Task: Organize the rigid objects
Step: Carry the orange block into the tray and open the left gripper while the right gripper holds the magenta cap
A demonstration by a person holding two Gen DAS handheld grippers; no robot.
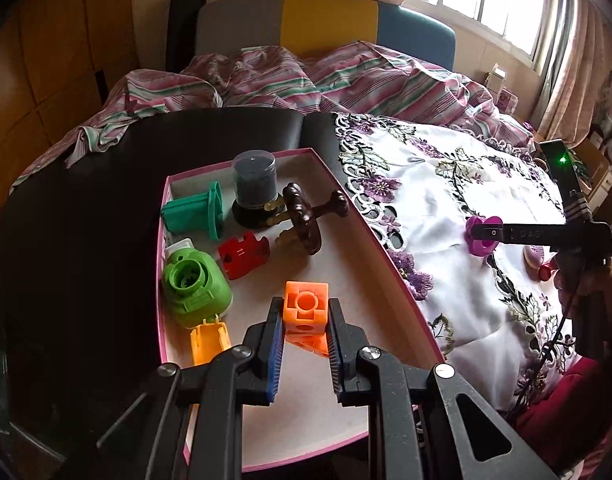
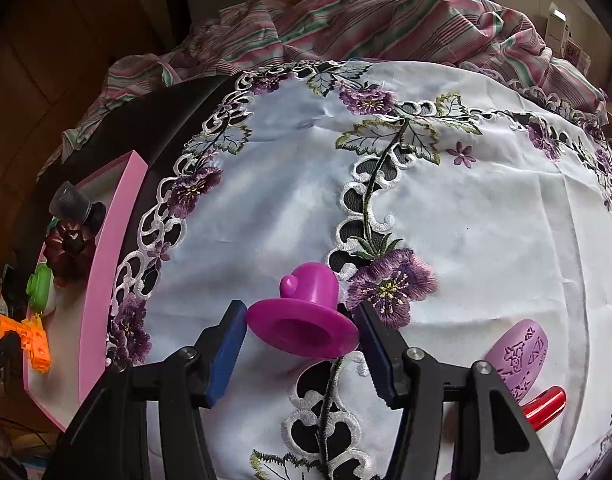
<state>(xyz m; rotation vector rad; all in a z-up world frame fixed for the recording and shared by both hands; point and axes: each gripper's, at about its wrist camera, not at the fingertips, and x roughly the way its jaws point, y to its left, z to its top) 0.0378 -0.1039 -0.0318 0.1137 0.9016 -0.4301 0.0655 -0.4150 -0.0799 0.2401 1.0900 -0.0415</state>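
My left gripper [image 1: 305, 312] is shut on an orange cube block [image 1: 307, 308] and holds it low over the pink-rimmed tray [image 1: 379, 248]. The tray holds a green round part [image 1: 196, 288], a red block [image 1: 244, 254], a teal part [image 1: 194, 212], a dark jar [image 1: 254, 184], a brown knob [image 1: 306, 216] and a yellow-orange piece [image 1: 210, 340]. My right gripper [image 2: 302, 324] has its jaws around a magenta hat-shaped piece [image 2: 306, 312] on the embroidered cloth [image 2: 485, 220]; its brim spans the gap between the fingers, and the jaws look shut on it.
A lilac patterned oval [image 2: 519, 346] and a red tube [image 2: 545, 404] lie on the cloth right of my right gripper. The dark table [image 1: 86, 220] borders the tray on the left. A bed with striped bedding [image 1: 306, 76] lies behind.
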